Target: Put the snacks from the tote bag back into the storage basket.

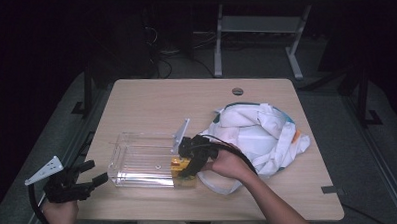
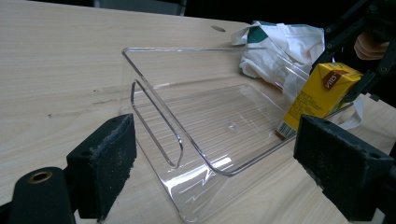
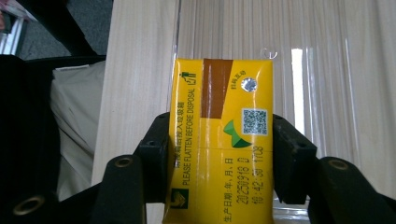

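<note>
The right gripper (image 3: 219,154), pinching the yellow carton (image 3: 219,140), appears to be placing it into the clear tray (image 1: 135,160); next, release; the left gripper (image 1: 76,185) waits spread.

One clear tray (image 1: 139,162) at lower centre, one yellow carton (image 1: 180,166) at its right end, one white bag (image 1: 255,136) at centre right, two grippers.
</note>
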`<state>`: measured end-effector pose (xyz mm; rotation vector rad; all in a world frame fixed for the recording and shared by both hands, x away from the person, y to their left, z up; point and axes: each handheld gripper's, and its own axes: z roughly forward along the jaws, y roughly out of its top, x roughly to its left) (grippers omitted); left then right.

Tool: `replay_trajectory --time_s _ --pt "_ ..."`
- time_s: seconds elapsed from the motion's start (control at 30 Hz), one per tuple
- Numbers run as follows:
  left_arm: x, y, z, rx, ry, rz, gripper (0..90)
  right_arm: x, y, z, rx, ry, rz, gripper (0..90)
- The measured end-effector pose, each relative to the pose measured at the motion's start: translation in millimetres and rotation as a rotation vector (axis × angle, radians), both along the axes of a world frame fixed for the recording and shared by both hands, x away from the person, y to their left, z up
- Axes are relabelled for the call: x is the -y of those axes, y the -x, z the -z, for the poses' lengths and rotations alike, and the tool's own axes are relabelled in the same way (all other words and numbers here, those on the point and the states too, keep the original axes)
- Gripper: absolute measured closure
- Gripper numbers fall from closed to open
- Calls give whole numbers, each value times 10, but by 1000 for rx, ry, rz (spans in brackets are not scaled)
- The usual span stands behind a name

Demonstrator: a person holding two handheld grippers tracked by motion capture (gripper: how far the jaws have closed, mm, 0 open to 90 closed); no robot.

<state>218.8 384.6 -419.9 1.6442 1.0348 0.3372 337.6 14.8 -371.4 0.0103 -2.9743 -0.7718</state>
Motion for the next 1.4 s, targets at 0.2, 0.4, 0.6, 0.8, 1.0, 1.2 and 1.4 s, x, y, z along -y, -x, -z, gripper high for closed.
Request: replay_trajectory --time_s 0.2,0.4,0.6,0.8,1.0,1.2,1.4 --pt "1 -2 0 1 3 -1 128 -8 11 13 -29 1 3 445" --pt "3 -6 2 -2 1 -2 128 9 -3 -13 -42 -26 13 432" --pt "10 -6 2 -4 1 -1 127 47 -11 -53 -66 -42 29 402" --pt "8 -3 3 -4 3 -1 127 53 2 -85 -69 -50 31 399" --pt "2 -8 6 -6 3 -2 127 56 1 -120 -61 -52 35 395" --pt "10 -7 8 -9 0 -4 127 77 1 -170 -66 -59 45 380" --pt "-3 -10 11 -9 0 -9 128 137 -10 -309 -63 -91 73 376"
